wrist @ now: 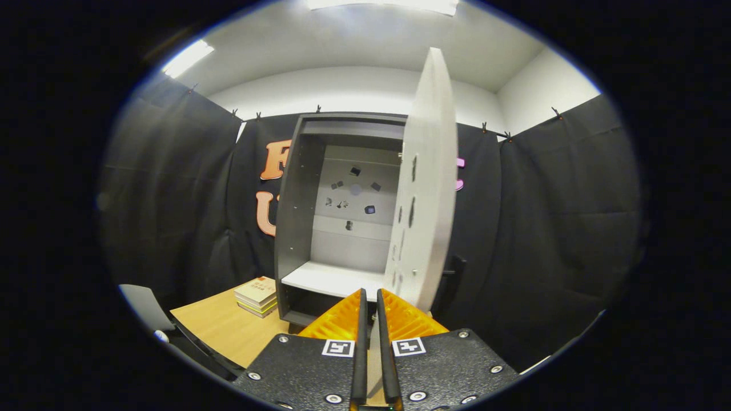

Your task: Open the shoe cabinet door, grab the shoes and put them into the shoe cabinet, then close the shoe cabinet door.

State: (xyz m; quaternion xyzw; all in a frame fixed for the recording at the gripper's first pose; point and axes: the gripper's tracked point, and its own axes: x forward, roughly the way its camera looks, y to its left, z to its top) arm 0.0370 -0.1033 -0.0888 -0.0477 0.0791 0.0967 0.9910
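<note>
**Op:** Fingers [370,319] first — what've you got?

**Spotter:** Your gripper [370,297] sits at the door [425,188], low on its free edge. Jaws narrow, just a slim gap. Looks like the door's bottom edge runs into that gap, but can't tell if both fingers actually press it.

**Op:** Door pos?

**Spotter:** Open, swung out toward you, seen nearly edge-on. It stands upright, hinged on the cabinet's right side. Inner face shows a few dark holes and small fittings.

**Op:** Cabinet?

**Spotter:** Cabinet [297,211] is straight ahead, beyond your fingers, dark grey frame, w/ pale back panel. Some small dark marks on that panel, too small to ID. One white shelf [337,279] low inside; nothing on it that you can see. Dark compartment under it.

**Op:** Shoes?

**Spotter:** Can't place them from here.

**Op:** What's it standing on?

**Spotter:** Wooden table [228,331], to your left and ahead. Stack of books [258,295] just beside the cabinet's left wall, near its base. Part of a grey chair [145,308] at the table's near-left corner.

**Op:** Bkgd?

**Spotter:** Black cloth all round, white wall above it, ceiling lights on.
</note>
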